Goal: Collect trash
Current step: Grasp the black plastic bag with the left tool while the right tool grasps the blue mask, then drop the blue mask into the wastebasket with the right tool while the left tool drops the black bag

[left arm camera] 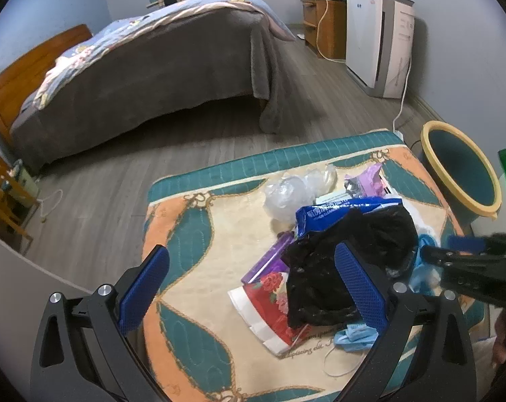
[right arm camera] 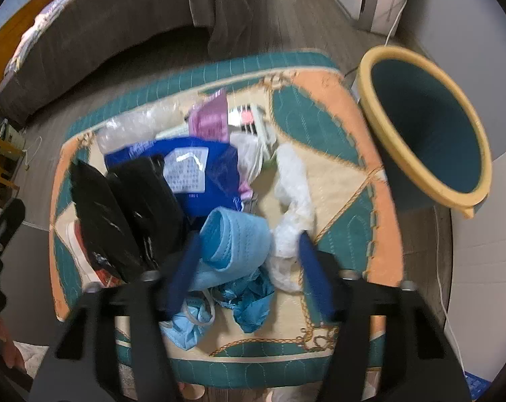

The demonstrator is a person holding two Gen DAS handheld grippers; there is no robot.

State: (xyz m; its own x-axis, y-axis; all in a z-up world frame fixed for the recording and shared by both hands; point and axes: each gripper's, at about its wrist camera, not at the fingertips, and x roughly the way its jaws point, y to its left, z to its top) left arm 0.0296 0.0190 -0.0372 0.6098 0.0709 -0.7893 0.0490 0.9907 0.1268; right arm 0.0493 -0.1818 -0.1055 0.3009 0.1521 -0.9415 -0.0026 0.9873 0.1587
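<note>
Your trash pile sits mid-tabletop (right arm camera: 336, 127) on a quilted teal-and-peach cover, with the teal bin (right arm camera: 430, 127), yellow-rimmed and tilted, just beside the right edge. A crinkly black plastic bag (right arm camera: 128, 201) and a glossy blue wipes pack (right arm camera: 199, 167) crowd the left side; clear film (left arm camera: 286, 191) lies behind. Your right tongs (right arm camera: 246, 248) are spread around a soft pleated light-blue mask (right arm camera: 232, 238), white plastic (right arm camera: 293, 201) just beside one finger. Your left tongs (left arm camera: 249, 278) are wide apart, one finger in front of the black bag. Bed (left arm camera: 145, 67) lies beyond.
</note>
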